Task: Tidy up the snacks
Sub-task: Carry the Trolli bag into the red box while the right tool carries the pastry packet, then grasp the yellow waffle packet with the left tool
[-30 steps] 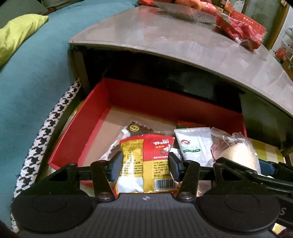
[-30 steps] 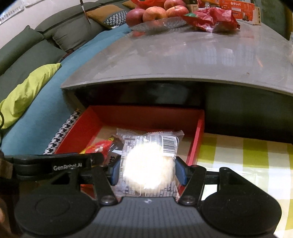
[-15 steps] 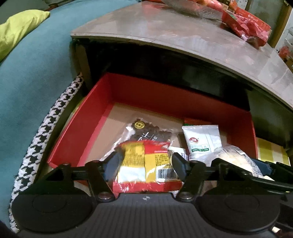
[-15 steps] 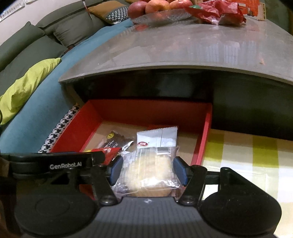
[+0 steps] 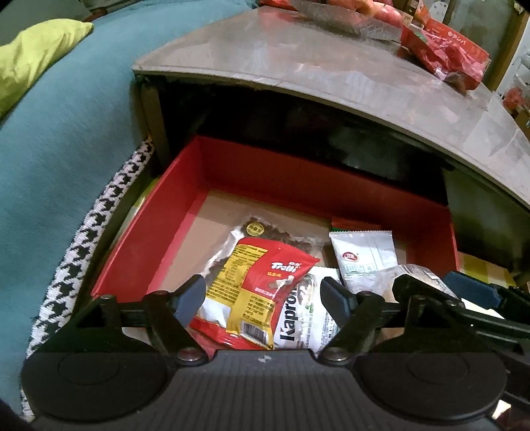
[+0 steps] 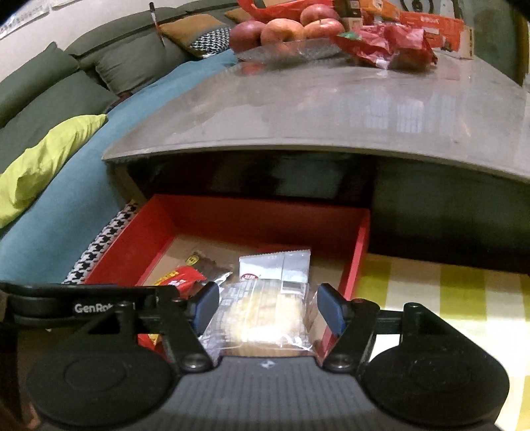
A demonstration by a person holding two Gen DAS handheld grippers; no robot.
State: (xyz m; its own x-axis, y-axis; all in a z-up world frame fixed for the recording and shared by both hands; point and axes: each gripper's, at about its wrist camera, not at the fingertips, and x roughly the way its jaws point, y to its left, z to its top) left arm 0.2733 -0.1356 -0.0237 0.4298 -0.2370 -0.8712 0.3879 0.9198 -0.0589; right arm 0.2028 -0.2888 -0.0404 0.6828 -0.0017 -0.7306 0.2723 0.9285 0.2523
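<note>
A red box [image 5: 149, 225] sits under the grey table top and holds snack packets. My left gripper [image 5: 263, 295] is open over its near edge; a red-and-yellow Trolli packet [image 5: 255, 285] lies loose below the fingers on a white Kapron packet [image 5: 304, 318] and a dark snack bag [image 5: 265, 232]. A white sachet [image 5: 364, 255] lies to the right. My right gripper [image 6: 268, 306] is open, with a clear-wrapped pastry [image 6: 261, 318] lying between its fingers in the box [image 6: 359, 252], in front of the sachet [image 6: 275, 265].
The grey table top [image 6: 331, 109] overhangs the box and carries apples [image 6: 281, 30] and red bags [image 6: 381, 43]. A teal sofa [image 5: 66, 132] with a lime cushion [image 6: 43, 159] is at the left. A yellow checked cloth [image 6: 430, 291] lies right of the box.
Both grippers opened. The Trolli packet dropped from my left gripper into the box, and the pastry was let go by my right gripper and lies flat in the box.
</note>
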